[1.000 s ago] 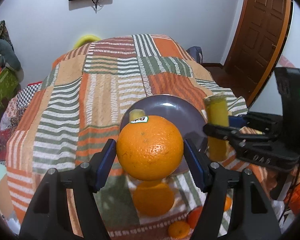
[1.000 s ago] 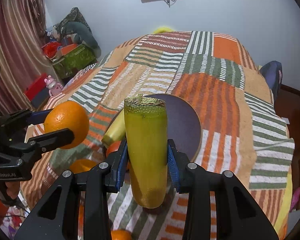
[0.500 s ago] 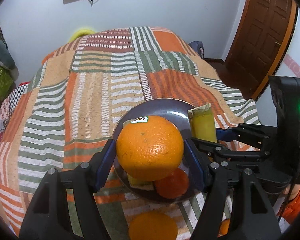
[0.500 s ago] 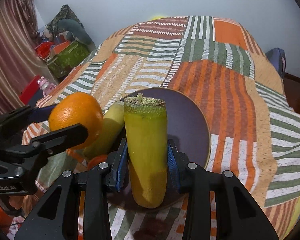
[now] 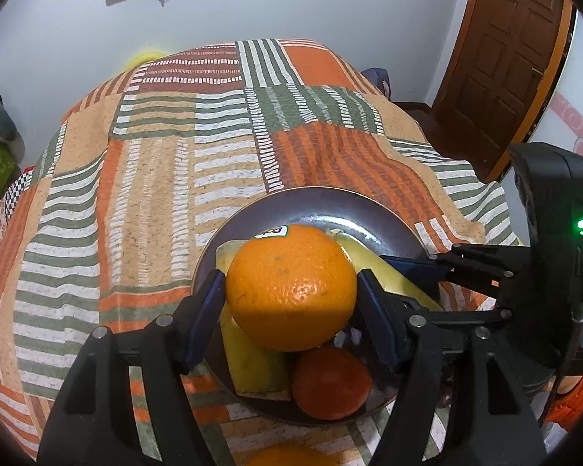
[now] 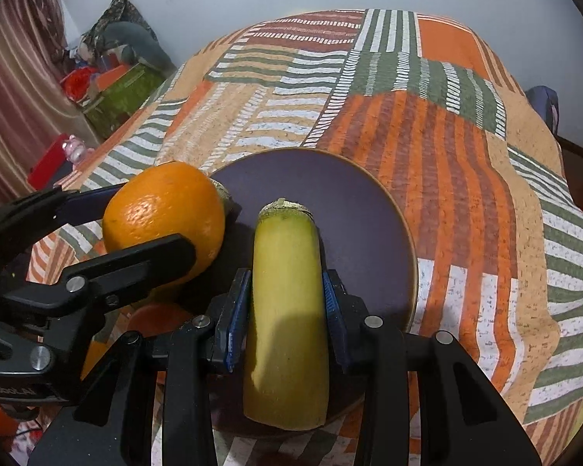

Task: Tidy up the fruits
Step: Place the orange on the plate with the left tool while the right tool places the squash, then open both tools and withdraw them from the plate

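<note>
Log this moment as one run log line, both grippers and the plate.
left gripper: shut on orange | right gripper: shut on banana piece | both over plate | not released

- A bright orange colour is shown by the orange (image 5: pixel 291 287), with a small white sticker on top.
- Yellow-green skin is seen on the banana piece (image 6: pixel 287 310).
- The plate (image 6: pixel 353 209) is coloured dark purple.
- The bedspread (image 6: pixel 427 124) is patterned in orange, green, tan and white striped patches.

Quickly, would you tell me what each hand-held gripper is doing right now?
Left hand-held gripper: closed on the orange.
Right hand-held gripper: closed on the yellow fruit piece.
</note>
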A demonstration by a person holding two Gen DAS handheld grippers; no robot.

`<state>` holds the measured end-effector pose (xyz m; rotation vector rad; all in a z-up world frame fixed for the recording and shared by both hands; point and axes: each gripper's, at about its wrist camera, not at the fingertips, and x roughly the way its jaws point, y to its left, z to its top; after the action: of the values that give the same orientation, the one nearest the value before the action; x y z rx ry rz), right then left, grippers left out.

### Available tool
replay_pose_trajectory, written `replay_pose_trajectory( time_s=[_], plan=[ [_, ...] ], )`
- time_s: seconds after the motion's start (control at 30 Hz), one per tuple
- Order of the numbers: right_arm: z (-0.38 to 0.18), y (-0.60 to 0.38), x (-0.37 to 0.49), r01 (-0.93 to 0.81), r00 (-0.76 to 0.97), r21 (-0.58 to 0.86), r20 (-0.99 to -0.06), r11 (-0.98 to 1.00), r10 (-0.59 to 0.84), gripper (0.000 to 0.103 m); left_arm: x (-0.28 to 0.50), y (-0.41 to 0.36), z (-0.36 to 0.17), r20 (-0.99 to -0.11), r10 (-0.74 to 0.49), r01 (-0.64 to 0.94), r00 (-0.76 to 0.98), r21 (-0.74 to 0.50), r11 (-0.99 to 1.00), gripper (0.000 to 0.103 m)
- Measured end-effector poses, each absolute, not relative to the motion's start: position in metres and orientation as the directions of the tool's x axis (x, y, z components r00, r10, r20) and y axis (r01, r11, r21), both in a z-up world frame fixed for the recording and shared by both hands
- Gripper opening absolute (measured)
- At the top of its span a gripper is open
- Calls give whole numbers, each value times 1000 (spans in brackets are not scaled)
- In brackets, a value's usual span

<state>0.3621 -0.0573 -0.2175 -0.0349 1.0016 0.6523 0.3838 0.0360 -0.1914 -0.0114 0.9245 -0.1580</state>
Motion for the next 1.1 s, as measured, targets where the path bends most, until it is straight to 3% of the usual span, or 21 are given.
replay_pose_trajectory(
  time_s=[0.27,0.4,1.1],
  plan=[
    [-211,-64,356,-532,395,217,-792,819,466,35,384,33,-192,-800,-133,137,585,-64,989,68],
    [-205,-70,348,-546,425,162,-792,822,438,43,381,34,-188,-795,-166,140,584,-102,985,69],
    [-163,-100,302,-509,503,148,-749,848,432,45,302,57,-147,-773,-100,96,627,-51,994,69]
  ],
)
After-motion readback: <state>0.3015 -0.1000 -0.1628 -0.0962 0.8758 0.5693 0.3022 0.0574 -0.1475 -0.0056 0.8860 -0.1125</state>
